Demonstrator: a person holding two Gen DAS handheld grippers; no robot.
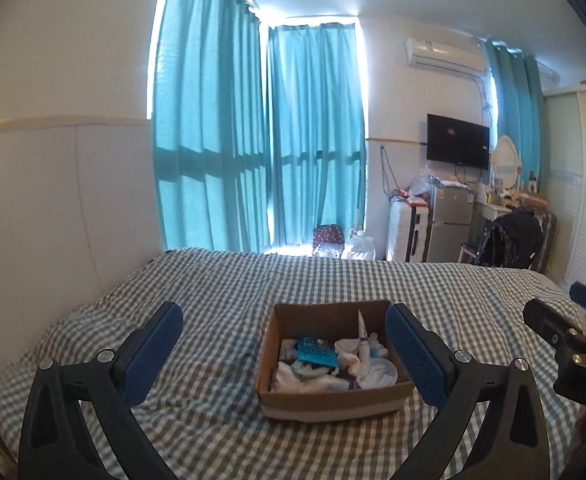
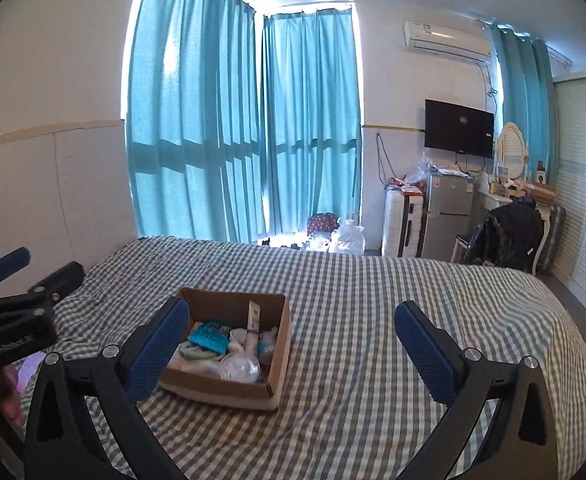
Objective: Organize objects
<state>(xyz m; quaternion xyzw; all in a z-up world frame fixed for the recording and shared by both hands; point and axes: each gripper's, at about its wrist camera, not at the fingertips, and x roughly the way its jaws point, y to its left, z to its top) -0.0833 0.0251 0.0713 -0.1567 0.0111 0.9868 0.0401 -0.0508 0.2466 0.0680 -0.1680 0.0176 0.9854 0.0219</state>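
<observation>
A brown cardboard box [image 1: 281, 396] sits on the checked bed [image 1: 221, 280]; it also shows in the right wrist view [image 2: 213, 390]. It holds a teal packet [image 1: 316, 352], a white tube [image 1: 363, 340] standing upright, white socks [image 1: 305, 380] and clear plastic [image 2: 239, 368]. My left gripper [image 1: 283, 324] is open and empty, held above the bed just before the box. My right gripper [image 2: 291, 324] is open and empty, to the right of the box. Each gripper shows at the edge of the other's view, the right one [image 1: 565, 316] and the left one [image 2: 33, 268].
Teal curtains [image 1: 253, 140] cover the windows beyond the bed. A suitcase [image 1: 407, 232], small fridge [image 1: 451, 220], wall TV [image 1: 457, 142], chair with a black coat [image 1: 513, 240] and a dresser with mirror stand at the far right. Bags and a water jug [image 1: 359, 246] sit on the floor.
</observation>
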